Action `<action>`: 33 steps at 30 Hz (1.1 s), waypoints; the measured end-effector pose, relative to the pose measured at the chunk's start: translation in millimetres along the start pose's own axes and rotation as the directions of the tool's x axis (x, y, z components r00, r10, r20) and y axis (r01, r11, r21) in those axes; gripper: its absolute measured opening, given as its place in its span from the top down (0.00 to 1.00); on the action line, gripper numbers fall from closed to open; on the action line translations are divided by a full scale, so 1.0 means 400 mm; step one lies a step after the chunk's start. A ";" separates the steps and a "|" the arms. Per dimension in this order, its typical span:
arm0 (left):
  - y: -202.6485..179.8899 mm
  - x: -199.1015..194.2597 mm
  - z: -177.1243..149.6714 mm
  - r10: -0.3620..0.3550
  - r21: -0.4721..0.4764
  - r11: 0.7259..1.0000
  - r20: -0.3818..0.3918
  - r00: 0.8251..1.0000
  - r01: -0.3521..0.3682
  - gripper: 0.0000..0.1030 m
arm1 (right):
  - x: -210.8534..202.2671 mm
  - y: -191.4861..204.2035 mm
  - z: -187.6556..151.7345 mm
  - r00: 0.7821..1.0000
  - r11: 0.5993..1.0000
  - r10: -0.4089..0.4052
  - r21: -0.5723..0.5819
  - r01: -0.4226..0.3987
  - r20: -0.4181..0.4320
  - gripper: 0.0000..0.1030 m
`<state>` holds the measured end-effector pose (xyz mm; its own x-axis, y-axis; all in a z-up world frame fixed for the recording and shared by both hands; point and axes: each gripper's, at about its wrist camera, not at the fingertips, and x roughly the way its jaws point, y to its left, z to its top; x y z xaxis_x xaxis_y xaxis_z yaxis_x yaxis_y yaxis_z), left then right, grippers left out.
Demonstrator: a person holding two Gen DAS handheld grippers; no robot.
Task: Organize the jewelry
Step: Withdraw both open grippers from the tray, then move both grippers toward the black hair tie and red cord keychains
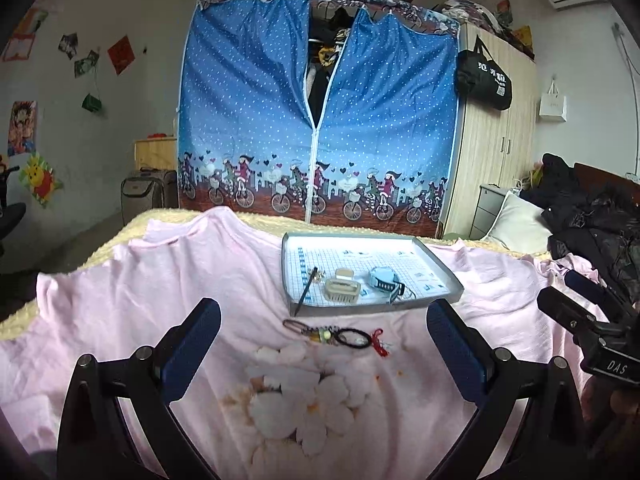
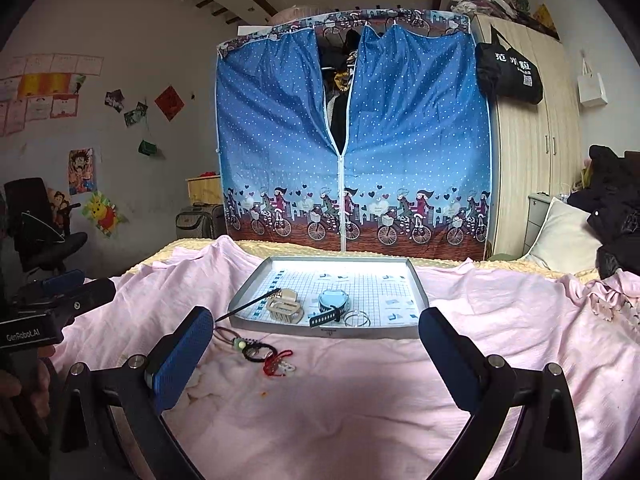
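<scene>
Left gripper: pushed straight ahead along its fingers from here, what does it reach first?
Probably the corded bracelets lying on the pink cloth, midway ahead of the open left gripper. The grey tray lies just beyond. Depth is uncertain through the fisheye.

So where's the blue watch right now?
The blue watch lies inside the grey tray, near its front edge, between the beige hair clip on its left and a thin wire bangle on its right.
</scene>
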<state>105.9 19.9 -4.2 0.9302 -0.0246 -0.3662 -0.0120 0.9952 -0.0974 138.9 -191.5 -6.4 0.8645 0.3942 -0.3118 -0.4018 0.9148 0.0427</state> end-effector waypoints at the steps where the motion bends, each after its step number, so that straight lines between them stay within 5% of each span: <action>1: 0.001 -0.003 -0.002 0.000 -0.006 1.000 -0.006 1.000 0.000 0.02 | -0.007 0.003 -0.006 1.000 1.000 0.001 0.001 -0.001 -0.004 0.00; 10: 0.017 0.015 -0.041 0.012 -0.075 0.997 -0.184 0.983 -0.027 0.02 | 0.026 -0.003 -0.047 0.993 0.998 0.016 0.055 -0.009 -0.117 0.00; 20: 0.070 0.087 -0.061 0.027 -0.176 0.980 -0.356 0.934 -0.095 0.02 | 0.118 -0.002 -0.095 0.945 0.994 0.083 0.099 -0.054 -0.317 0.00; 26: 0.110 0.150 -0.051 -0.040 -0.250 0.964 -0.476 0.879 -0.092 0.02 | 0.173 0.008 -0.112 0.902 0.994 0.103 0.068 -0.082 -0.420 0.00; 30: 0.119 0.204 -0.019 -0.078 -0.236 0.970 -0.527 0.846 -0.058 0.02 | 0.212 0.018 -0.106 0.890 0.997 0.069 0.006 -0.075 -0.451 0.00; 33: 0.126 0.259 0.011 -0.056 -0.178 0.982 -0.566 0.822 -0.056 0.02 | 0.257 0.015 -0.107 0.866 0.992 0.127 0.050 -0.117 -0.483 0.00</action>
<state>203.2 67.8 -42.9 0.5581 -0.1294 -0.8197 -0.1292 0.9622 -0.2398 212.6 -149.3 -78.6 0.5522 0.4149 -0.7232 -0.4847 0.8655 0.1264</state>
